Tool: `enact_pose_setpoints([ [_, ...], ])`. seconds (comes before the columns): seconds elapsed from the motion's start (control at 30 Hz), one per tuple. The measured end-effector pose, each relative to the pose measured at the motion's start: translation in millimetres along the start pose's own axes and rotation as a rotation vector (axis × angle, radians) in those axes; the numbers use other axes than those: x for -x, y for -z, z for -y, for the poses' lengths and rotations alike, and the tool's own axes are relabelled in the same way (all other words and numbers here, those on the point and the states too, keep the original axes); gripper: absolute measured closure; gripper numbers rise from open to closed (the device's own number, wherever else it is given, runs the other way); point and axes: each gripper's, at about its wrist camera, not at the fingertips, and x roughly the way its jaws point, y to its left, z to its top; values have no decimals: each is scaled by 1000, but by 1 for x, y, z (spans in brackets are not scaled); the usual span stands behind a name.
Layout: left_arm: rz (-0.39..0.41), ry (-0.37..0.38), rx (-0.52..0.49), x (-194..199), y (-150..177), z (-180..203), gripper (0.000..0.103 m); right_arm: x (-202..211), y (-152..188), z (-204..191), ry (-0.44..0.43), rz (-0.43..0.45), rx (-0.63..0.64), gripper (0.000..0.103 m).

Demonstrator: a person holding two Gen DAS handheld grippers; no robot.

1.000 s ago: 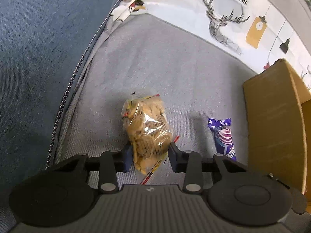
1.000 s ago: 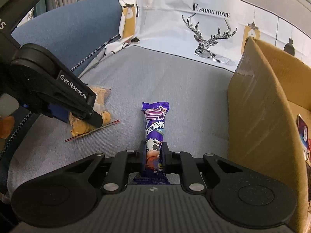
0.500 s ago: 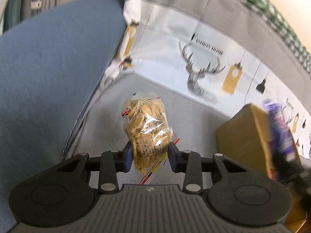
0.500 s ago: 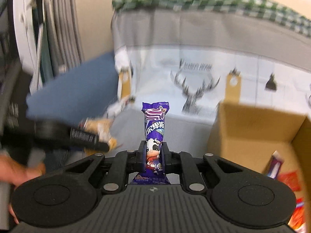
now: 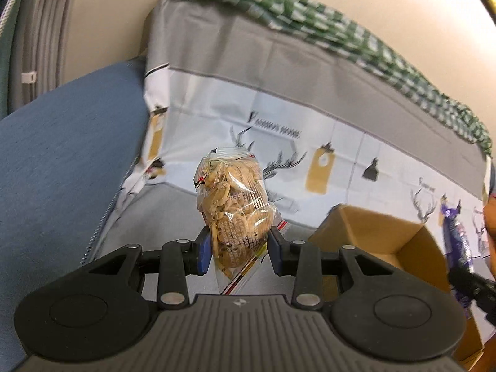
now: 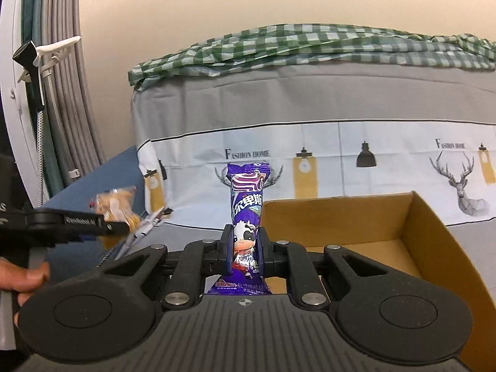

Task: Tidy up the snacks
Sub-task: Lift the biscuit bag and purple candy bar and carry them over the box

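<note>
Here, both grippers are off the sofa, each carrying a snack.

Left gripper [image 5: 238, 249]: jaws pinch a clear bag of biscuits [image 5: 234, 214] across its lower half. The bag's long axis runs straight out along the fingers, crimped top end pointing away from the camera toward the far backrest, red-striped bottom seam hanging near, below the jaws. It is held in the air above the grey seat cushion [image 5: 148, 214], touching nothing else.

Right gripper [image 6: 245, 248]: jaws pressed on a purple candy wrapper [image 6: 248, 204], gripping it just above its near end, on the cartoon cow print. The long axis is upright in the right wrist view, serrated top end pointing up and away toward the backrest cover [image 6: 341, 155]; the short bottom end flares out below the jaws.

Cardboard box [image 6: 418, 232]: open top, sits on the seat to the right, just beyond and under the right gripper. The purple wrapper is held at its near left edge; whether it is over the opening I cannot tell.

From the right wrist view the left gripper shows at far left, blurred, with the biscuit bag well left of the box. A hand [image 6: 21, 279] grips its handle. A green checked cloth [image 6: 310, 43] lies along the backrest top; blue armrest [image 5: 62, 170] at left.
</note>
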Motion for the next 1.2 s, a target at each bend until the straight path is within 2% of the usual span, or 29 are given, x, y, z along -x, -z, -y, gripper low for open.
enact_pose_setpoints([
  [0.53,85,215,-129,3,19,99,62,7,6,53,116,8,-19,88],
  [0.73,81,309,-194,-2,33,137,62,7,9,68,163,1,-18,88],
  [0.93,63,355,-234,-13,45,160,62,4,11,75,201,-1,1,88],
  [1.2,48,383,-229,-22,49,169,62,3,12,76,213,-1,15,88],
])
